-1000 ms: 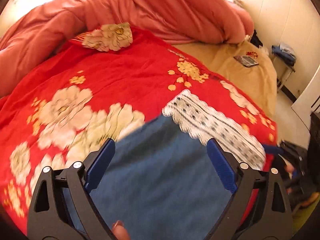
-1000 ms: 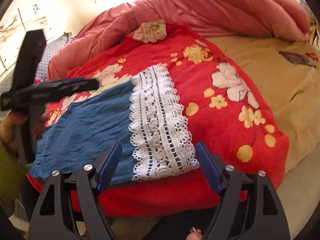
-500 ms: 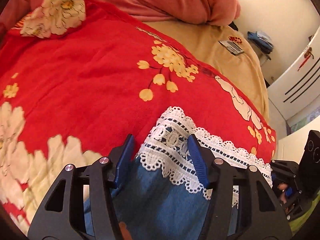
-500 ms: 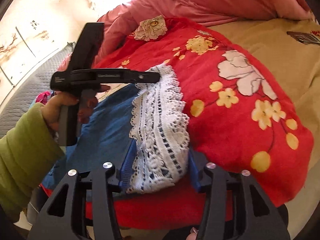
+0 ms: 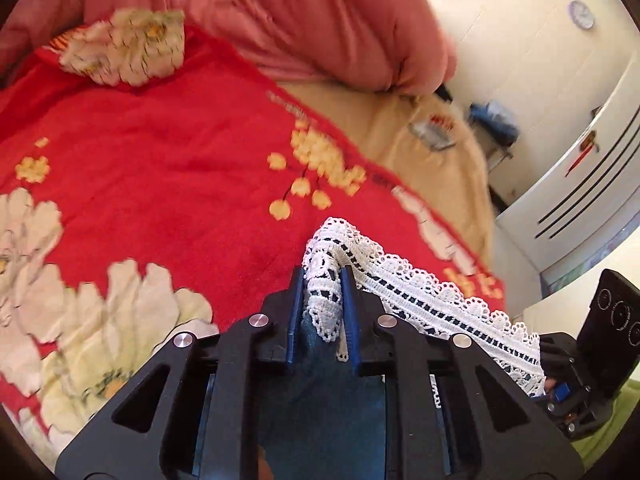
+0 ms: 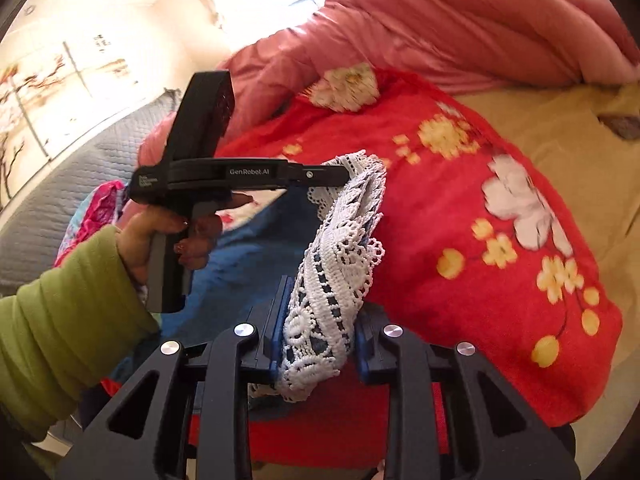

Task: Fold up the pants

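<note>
Pants (image 5: 320,392) lie on the red blanket (image 5: 160,184); your left gripper (image 5: 322,296) and right gripper (image 6: 316,332) each pinch the lace hem (image 6: 340,248) (jaws nearly together). Bare blanket spreads ahead.

left claw (image 5: 322,316): clamped, level, hand on grip | right claw (image 6: 318,332): clamped, pointing forward

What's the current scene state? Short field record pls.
garment: blue pants with white lace hem
surface: red floral blanket on bed
left tongs: shut on lace hem, far corner
right tongs: shut on lace hem, near corner
hem state: lifted off blanket between both tongs
background: pink duvet bunched behind
</note>
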{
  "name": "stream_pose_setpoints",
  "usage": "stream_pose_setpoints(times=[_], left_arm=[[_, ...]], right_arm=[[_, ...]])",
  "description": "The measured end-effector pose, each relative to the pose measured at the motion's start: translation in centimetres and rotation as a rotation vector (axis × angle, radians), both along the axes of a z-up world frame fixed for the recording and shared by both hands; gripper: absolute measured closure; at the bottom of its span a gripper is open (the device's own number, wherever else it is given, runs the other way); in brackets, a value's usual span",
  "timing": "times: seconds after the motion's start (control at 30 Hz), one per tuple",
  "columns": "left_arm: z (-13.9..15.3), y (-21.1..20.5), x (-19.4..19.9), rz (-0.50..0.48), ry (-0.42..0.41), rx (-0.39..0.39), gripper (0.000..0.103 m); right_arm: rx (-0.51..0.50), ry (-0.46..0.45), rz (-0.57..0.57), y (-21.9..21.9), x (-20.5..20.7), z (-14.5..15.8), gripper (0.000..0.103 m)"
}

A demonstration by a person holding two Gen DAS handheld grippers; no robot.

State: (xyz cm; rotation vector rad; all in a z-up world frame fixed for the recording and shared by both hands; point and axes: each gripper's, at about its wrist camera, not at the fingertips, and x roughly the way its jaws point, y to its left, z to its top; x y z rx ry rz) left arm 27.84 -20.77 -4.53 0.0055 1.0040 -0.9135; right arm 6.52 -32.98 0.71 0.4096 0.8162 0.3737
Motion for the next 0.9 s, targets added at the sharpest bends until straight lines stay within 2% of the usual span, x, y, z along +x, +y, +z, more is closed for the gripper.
stream_pose_setpoints(times=[0.2, 0.33, 0.4, 0.47, 0.53, 0.6, 0.67, 0.73, 0.8, 0.87, 0.9], left_arm=[[3.9, 5.8, -2.3, 0.066, -0.052, -0.108, 0.091], [5.8, 12.2, -4.5, 0.168, -0.08, -0.163, 0.091], [5.8, 14.6, -5.5, 0.229, -0.089, -0.135, 0.091], [5.3, 17.0, -6.5, 0.311, -0.065, -0.103, 0.091], [4.4, 19.6, -7.3, 0.401, -0.018, -0.102, 0.091], [4.2, 22.4, -8.4, 0.493, 0.0, -0.126, 0.082], [4.2, 25.0, -9.4, 0.541, 0.013, -0.205, 0.058], [3.7, 27.2, -10.5, 0.597, 0.042, -0.265, 0.055], [2.9, 28.7, -11.5, 0.636, 0.078, -0.29, 0.052], [2.0, 29.0, -11.9, 0.639, 0.117, -0.303, 0.038], [1.5, 29.0, -12.1, 0.634, 0.139, -0.305, 0.036]], right_arm=[[-0.031, -0.102, 0.107, 4.4, -0.7, 4.5, 0.078], [-0.074, -0.156, 0.225, 9.4, -0.9, 6.3, 0.078], [-0.111, -0.162, 0.274, 11.8, -0.9, 6.1, 0.078], [-0.159, -0.159, 0.333, 14.7, -0.9, 5.3, 0.078], [-0.224, -0.149, 0.39, 17.4, -1.1, 4.0, 0.078], [-0.295, -0.144, 0.449, 20.2, -1.8, 2.6, 0.078], [-0.369, -0.152, 0.502, 22.6, -2.8, 1.6, 0.078], [-0.417, -0.17, 0.543, 24.2, -3.8, 0.9, 0.078], [-0.464, -0.185, 0.576, 25.6, -4.5, 0.4, 0.078], [-0.484, -0.201, 0.607, 26.7, -5.0, 0.2, 0.076], [-0.473, -0.203, 0.618, 27.1, -5.1, 0.1, 0.076]])
